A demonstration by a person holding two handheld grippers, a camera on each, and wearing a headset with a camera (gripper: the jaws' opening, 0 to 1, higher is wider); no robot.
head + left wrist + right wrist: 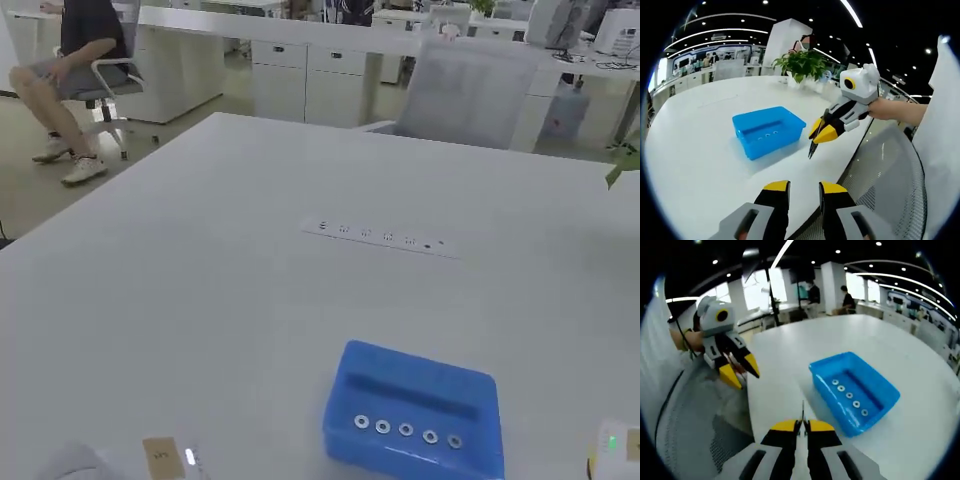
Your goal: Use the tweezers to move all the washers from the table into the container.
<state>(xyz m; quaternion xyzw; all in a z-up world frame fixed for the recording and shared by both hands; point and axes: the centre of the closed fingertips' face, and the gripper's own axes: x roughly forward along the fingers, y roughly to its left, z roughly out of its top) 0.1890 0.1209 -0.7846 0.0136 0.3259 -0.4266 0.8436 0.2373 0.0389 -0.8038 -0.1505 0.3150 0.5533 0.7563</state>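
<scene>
**Washers in container, tweezers gripped**

Five washers [406,429] are seen lying in a row on the floor of the blue container [420,462]. The container is set on the white table [200,300], near its front edge.

In the right gripper view, the jaws of the right gripper [802,426] are shown closed on the tweezers [802,412]. The tweezer tips are pointed forward at the table edge, short of the container.

The left gripper [805,187] is held with its jaws parted, and nothing is seen between them. It is held off the table edge, well apart from the container.

In the left gripper view, the right gripper is seen beside the container with the tweezers angled downward.

A power strip [380,238] is set into the table beyond the container. A person [80,70] is seated far off at the left.
</scene>
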